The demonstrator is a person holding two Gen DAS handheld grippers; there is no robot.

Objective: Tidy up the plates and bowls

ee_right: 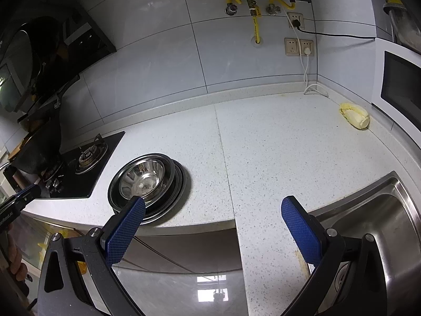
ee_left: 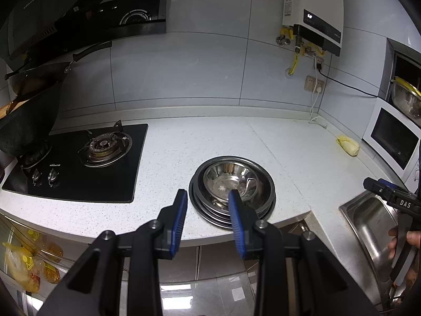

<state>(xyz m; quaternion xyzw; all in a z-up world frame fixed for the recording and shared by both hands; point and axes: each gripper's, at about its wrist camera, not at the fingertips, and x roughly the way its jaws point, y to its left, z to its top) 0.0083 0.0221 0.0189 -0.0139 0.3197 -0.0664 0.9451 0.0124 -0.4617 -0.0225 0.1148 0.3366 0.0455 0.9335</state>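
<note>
Your left claw (ee_left: pixel 208 200) stands partly open with nothing between its blue pads (ee_left: pixel 238 223); it hangs just short of the counter's (ee_left: pixel 263 142) near edge, its right pad crossing in front of the near rim of the dishes, though whether it touches them cannot be told. Your right claw (ee_right: pixel 213 205) is spread wide and empty, over the counter's near edge between the dishes and the sink (ee_right: pixel 394 210). The steel bowl (ee_left: pixel 231 181) sits upright, mouth up, nested on a stack of round plates (ee_left: pixel 210 214), the stack slightly staggered so lower rims show at the near side. It stands near the front of the counter, right of the gas hob (ee_left: pixel 79 163). Farther right, by the microwave (ee_left: pixel 392 137), lies a yellow cabbage (ee_left: pixel 347 145).
</note>
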